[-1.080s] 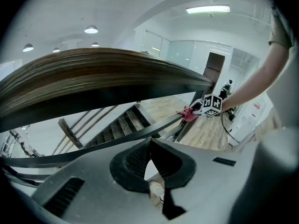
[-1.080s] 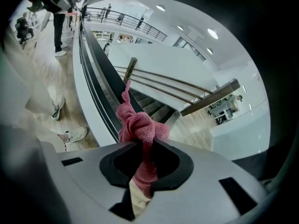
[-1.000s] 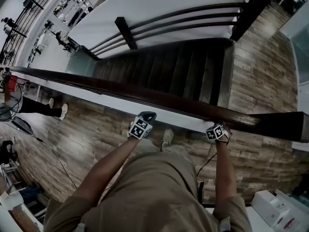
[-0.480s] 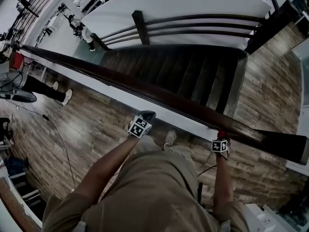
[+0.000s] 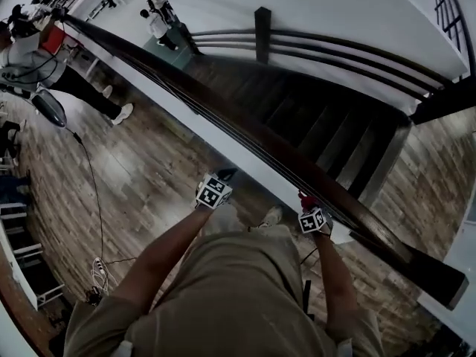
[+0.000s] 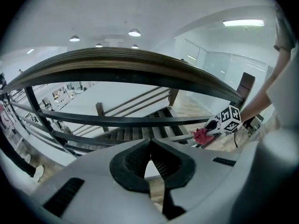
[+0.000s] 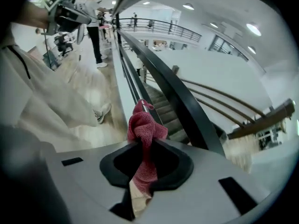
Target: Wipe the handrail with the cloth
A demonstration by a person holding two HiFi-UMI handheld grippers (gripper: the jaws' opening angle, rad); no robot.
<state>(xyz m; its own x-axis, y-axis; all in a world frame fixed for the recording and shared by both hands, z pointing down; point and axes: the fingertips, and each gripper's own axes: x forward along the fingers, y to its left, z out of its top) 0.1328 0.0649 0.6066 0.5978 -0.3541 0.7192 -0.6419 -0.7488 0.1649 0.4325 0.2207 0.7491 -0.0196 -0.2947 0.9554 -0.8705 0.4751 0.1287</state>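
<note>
A dark wooden handrail (image 5: 245, 129) runs diagonally from the upper left to the lower right. My right gripper (image 5: 306, 203) is shut on a red cloth (image 5: 305, 198) at the rail's near edge; I cannot tell whether the cloth touches the rail. In the right gripper view the cloth (image 7: 145, 127) bunches up out of the shut right gripper (image 7: 142, 146), with the rail (image 7: 177, 97) just to its right. My left gripper (image 5: 225, 175) hovers apart from the rail on its near side. In the left gripper view it (image 6: 150, 146) is shut on nothing, below the handrail (image 6: 140, 66).
A dark staircase (image 5: 320, 125) drops away beyond the rail. Thin metal bars (image 6: 117, 120) run under it. Wood floor (image 5: 141, 169) lies on my side, with a cable (image 5: 93, 199). People stand at the far upper left (image 5: 33, 50). My shoe (image 5: 271, 216) is between the grippers.
The view has swung, so the rail now crosses the picture more steeply. My right gripper with the red cloth has shifted a little left along the rail. The left gripper has barely moved.
</note>
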